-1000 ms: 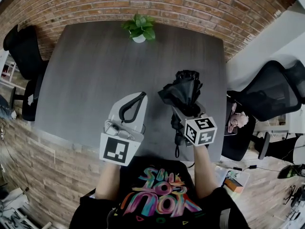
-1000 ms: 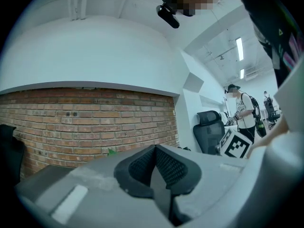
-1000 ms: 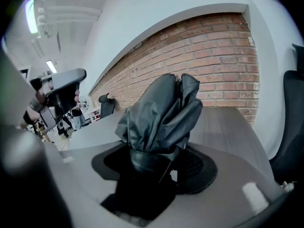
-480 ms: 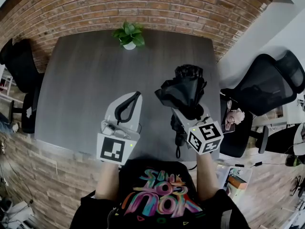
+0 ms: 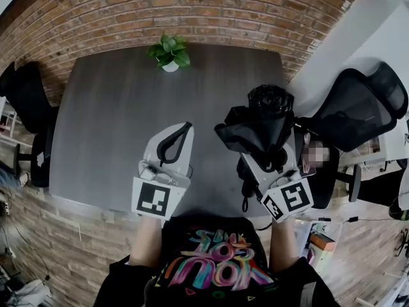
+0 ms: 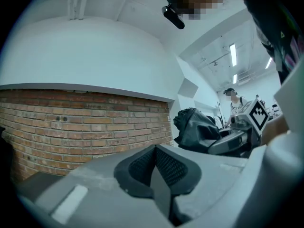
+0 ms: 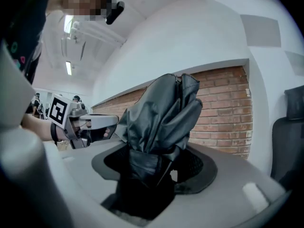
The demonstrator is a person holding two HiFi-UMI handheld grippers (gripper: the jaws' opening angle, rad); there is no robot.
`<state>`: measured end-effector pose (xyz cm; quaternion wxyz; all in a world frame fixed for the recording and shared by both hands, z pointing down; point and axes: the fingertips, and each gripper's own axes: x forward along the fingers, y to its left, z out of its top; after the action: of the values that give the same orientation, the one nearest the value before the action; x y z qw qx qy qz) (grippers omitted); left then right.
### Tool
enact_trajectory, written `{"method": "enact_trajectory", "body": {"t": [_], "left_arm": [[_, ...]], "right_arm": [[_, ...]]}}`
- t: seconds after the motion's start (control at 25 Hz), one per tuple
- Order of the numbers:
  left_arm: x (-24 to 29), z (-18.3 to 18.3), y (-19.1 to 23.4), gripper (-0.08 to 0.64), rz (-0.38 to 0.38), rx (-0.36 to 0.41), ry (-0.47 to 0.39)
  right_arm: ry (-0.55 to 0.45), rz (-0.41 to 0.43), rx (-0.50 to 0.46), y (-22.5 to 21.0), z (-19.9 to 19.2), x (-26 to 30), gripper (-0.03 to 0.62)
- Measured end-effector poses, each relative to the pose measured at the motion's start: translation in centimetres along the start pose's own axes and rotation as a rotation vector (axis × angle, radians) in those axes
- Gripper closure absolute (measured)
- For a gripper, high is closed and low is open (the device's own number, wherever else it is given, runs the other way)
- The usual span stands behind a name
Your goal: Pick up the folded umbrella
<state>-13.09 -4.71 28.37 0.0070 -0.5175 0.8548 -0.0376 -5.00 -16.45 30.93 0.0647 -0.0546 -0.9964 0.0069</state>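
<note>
I see my right gripper (image 5: pixel 267 162) clamped on the folded umbrella (image 5: pixel 259 123), a black bundle of crumpled fabric. It sits over the right part of the grey table (image 5: pixel 115 120), near me. In the right gripper view the umbrella (image 7: pixel 161 113) stands between the jaws with brick wall behind it and no tabletop under it, so I judge the pick-up step is nearly done and the umbrella is off the surface. Next I need a firm hold and a steady carry.

My left gripper (image 5: pixel 177 139) is empty, jaws together, level beside it on the left. A potted plant (image 5: pixel 169 51) sits at the far edge.

Fabric hides the right pads, the handle end is tucked under the gripper, and from above I cannot see the gap below.
</note>
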Motion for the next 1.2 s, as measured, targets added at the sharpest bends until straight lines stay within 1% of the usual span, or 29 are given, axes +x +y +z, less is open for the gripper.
{"method": "enact_trajectory", "body": {"t": [0.28,0.56,0.96,1.2], "left_arm": [[0.3,0.2,0.1,0.571,-0.019,-0.010,-0.002],[0.0,0.0,0.4,0.571,-0.013,-0.012,0.001],[-0.1,0.1,0.9,0.572,0.000,0.000,0.001],[-0.3,0.0,0.9,0.572,0.009,-0.011,0.005]], "right_arm": [[-0.076,-0.046,-0.035,-0.5,2.7,-2.2,0.313],[-0.108,-0.091,-0.052,-1.2,3.4,-3.8,0.313],[-0.113,-0.088,-0.061,-1.1,3.3,-3.8,0.313],[-0.126,-0.090,-0.047,-1.0,3.5,-3.7,0.313]]}}
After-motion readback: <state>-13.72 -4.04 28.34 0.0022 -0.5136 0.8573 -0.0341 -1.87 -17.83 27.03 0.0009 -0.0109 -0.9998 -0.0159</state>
